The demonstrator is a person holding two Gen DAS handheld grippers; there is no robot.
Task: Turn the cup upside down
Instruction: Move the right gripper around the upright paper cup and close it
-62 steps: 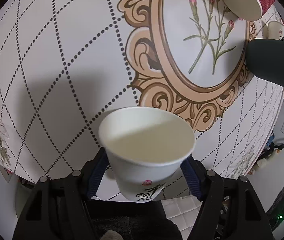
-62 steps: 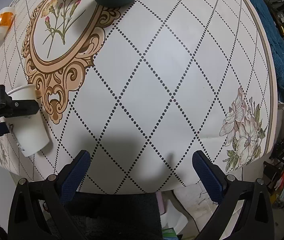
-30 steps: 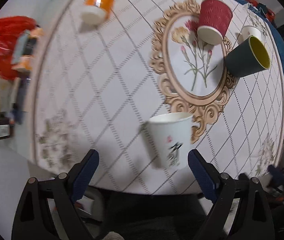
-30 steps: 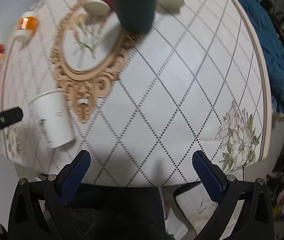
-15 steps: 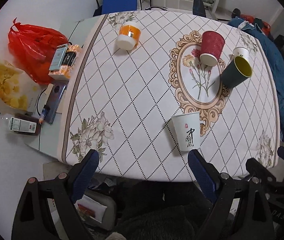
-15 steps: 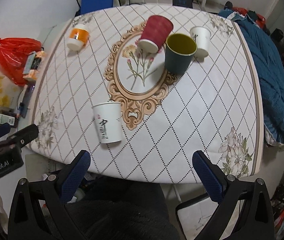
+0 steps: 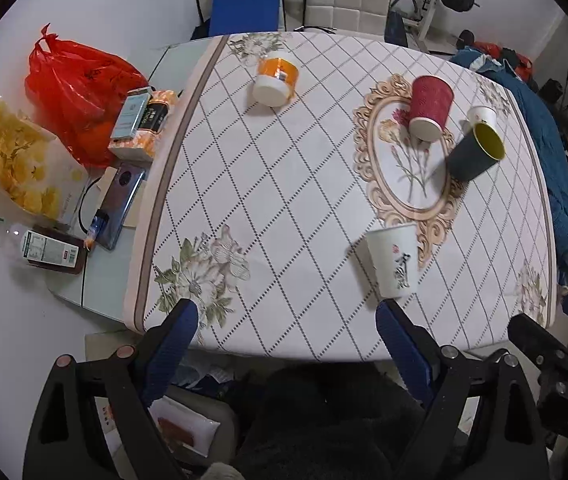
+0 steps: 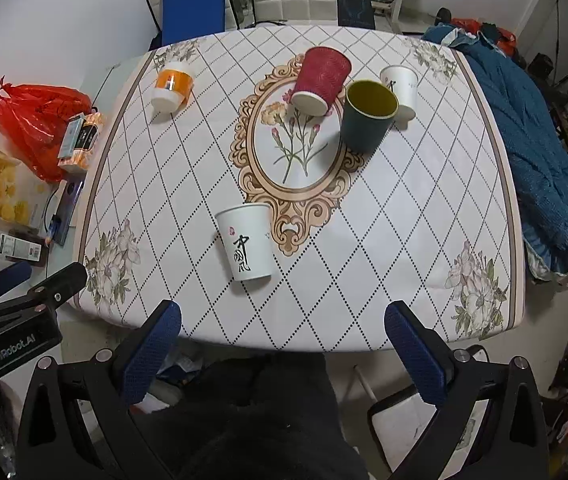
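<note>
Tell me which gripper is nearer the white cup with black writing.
Left, slightly. The left gripper sits just short of the white cup, whose top nearly meets its right finger. The right gripper is farther back.

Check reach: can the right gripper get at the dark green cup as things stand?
Probably yes. The right gripper is open and empty, and the dark green cup stands upright with its near side unobstructed; the white paper cup sits left of that path.

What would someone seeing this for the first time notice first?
Probably the white paper cup with black calligraphy, standing alone near the table's front edge beside the ornate oval floral medallion. Next, the cluster beyond it: a red cup and a dark green cup. Both grippers hang open, holding nothing.
</note>
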